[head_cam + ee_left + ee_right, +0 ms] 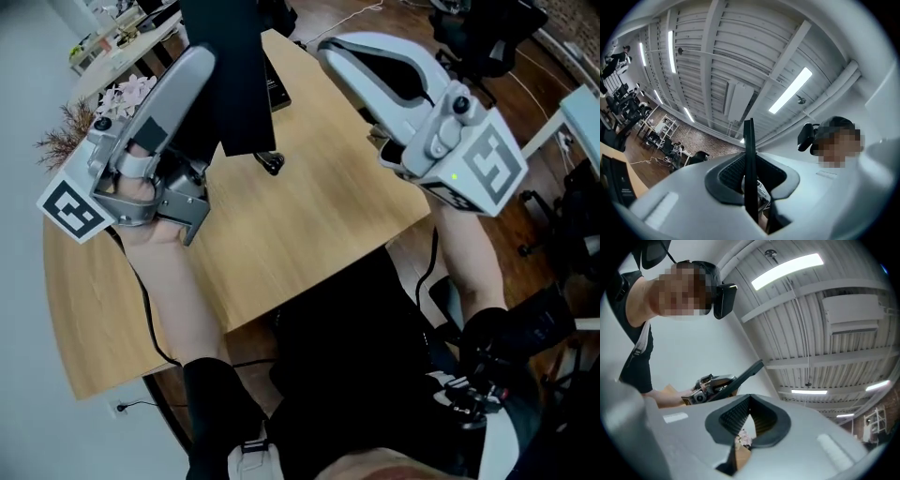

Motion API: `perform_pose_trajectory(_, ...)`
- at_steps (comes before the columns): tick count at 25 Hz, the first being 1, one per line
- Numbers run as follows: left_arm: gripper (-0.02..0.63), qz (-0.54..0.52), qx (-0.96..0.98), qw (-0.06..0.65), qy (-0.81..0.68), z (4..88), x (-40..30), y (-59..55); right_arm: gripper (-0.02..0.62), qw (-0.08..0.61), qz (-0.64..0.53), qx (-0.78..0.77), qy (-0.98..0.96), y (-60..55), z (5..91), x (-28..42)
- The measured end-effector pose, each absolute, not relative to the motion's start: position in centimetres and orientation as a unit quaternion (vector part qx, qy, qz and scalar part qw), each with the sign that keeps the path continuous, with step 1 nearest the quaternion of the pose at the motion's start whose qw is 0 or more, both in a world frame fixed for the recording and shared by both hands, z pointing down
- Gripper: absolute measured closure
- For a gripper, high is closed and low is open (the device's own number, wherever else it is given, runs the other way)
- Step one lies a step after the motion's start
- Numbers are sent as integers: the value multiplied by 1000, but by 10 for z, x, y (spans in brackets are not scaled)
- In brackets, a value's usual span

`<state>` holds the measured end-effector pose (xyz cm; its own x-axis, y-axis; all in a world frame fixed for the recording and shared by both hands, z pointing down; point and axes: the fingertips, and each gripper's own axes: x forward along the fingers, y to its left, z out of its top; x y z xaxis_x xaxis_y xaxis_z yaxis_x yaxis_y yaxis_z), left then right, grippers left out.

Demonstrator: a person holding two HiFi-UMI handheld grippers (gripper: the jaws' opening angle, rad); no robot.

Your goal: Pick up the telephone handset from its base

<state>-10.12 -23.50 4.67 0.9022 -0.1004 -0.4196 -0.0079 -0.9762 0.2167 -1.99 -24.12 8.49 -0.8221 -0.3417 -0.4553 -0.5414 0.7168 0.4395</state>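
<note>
At the upper left of the head view, the white left gripper (204, 58) has its jaws pressed together on a thin black flat panel (230, 75). The white right gripper (330, 49), at the upper right, is closed with nothing in it, and both are held above the light wooden table (309, 216). A dark object (273, 91) on the table at upper centre, mostly hidden behind the panel, may be the telephone handset on its base, but I cannot tell.
</note>
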Motion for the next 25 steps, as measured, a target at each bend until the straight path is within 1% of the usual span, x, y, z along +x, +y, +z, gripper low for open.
perform_pose_trajectory(6,531,-226,966,122,-27,59,-89,-185,592,159,273,-257,913,-188,96,-6)
perform_pose_trajectory(12,532,-246,958,146,-20,86,-83,-117,592,146,279,-274,909,-110,111,6)
perform_pose_trajectory(16,532,-257,952,165,-23,83,-79,-104,592,144,273,-280,909,-94,99,16)
perform_pose_trajectory(20,531,-271,947,170,-20,80,-74,-78,592,151,277,-278,907,-65,85,25)
perform_pose_trajectory(25,531,-266,949,169,-13,95,-75,-37,592,150,282,-289,902,-25,97,25)
